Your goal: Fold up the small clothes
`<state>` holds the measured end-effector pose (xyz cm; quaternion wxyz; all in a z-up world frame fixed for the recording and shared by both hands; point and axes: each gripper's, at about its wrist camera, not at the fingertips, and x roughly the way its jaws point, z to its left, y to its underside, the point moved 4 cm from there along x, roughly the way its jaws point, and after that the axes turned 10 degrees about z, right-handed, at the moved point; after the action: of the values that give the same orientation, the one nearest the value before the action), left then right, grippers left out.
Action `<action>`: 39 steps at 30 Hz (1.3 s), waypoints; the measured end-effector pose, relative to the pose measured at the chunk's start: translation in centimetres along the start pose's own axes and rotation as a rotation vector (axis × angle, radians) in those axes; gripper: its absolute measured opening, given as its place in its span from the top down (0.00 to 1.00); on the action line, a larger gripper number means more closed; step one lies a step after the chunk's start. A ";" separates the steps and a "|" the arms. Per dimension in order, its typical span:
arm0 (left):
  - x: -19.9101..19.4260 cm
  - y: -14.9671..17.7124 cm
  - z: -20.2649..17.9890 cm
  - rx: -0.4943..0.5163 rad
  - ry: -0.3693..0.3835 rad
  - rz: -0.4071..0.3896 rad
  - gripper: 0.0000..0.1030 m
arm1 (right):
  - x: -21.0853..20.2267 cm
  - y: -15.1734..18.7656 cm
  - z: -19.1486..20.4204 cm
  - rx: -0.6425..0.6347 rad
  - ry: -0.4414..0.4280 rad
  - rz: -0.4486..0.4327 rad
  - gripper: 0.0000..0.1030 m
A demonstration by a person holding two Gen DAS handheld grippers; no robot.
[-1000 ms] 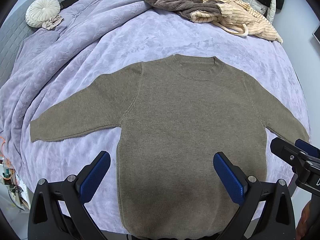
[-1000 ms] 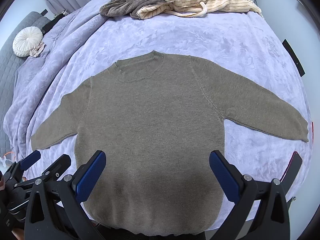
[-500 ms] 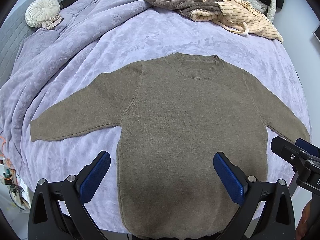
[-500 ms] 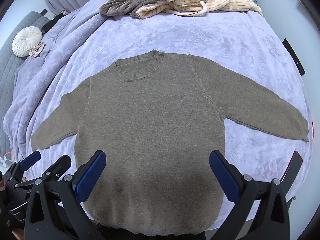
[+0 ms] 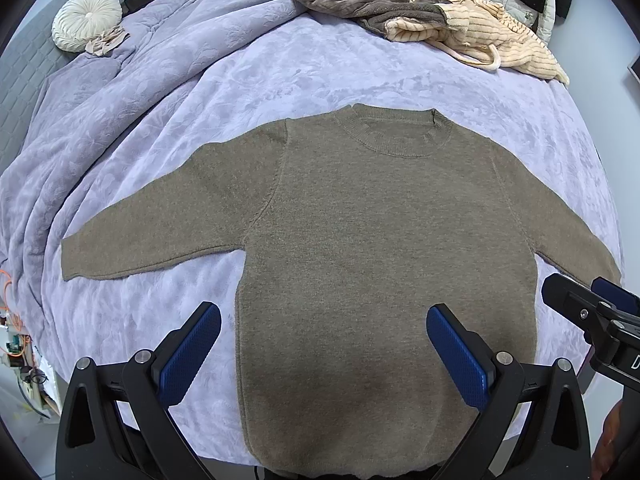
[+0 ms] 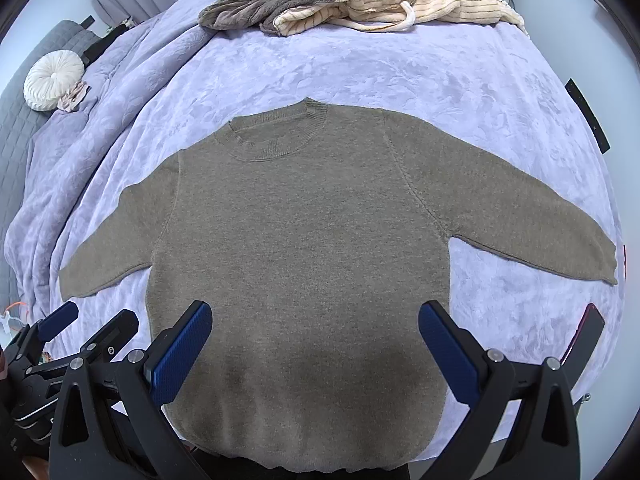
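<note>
No real shift; both claws agape over flat sweater (image 5: 384,264) hem.

Bare lavender bedspread (image 5: 320,76) lies open on both sides of the flat olive sweater (image 5: 380,248) and beyond its collar, while a heap of clothes (image 5: 432,12) and a round cushion (image 5: 86,20) block the far edge.

The sweater (image 5: 384,264) was olive-brown knit with a ribbed crew neck. It lay flat and unfolded, front up, on the bed, both sleeves spread outward and slightly down, neck at the far end, hem at the near edge.
</note>
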<state>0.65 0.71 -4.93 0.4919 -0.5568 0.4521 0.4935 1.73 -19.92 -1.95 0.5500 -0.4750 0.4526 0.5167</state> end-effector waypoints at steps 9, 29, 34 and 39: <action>0.4 0.2 0.2 -0.001 0.010 -0.005 0.00 | 0.2 0.1 0.0 0.000 0.004 0.004 0.00; 2.8 -0.1 0.5 -0.035 0.095 0.046 0.00 | 2.2 -0.7 1.0 -0.035 0.042 0.038 0.00; 3.5 -0.3 1.2 -0.055 0.122 0.043 0.00 | 2.6 -0.9 1.6 -0.052 0.024 0.044 0.00; 4.2 -0.2 2.6 -0.087 0.129 0.079 0.00 | 3.2 -1.0 2.6 -0.072 0.040 0.058 0.00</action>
<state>1.05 3.22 -9.17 0.4172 -0.5899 0.4826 0.4949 2.96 -16.96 -4.69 0.5080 -0.4915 0.4583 0.5389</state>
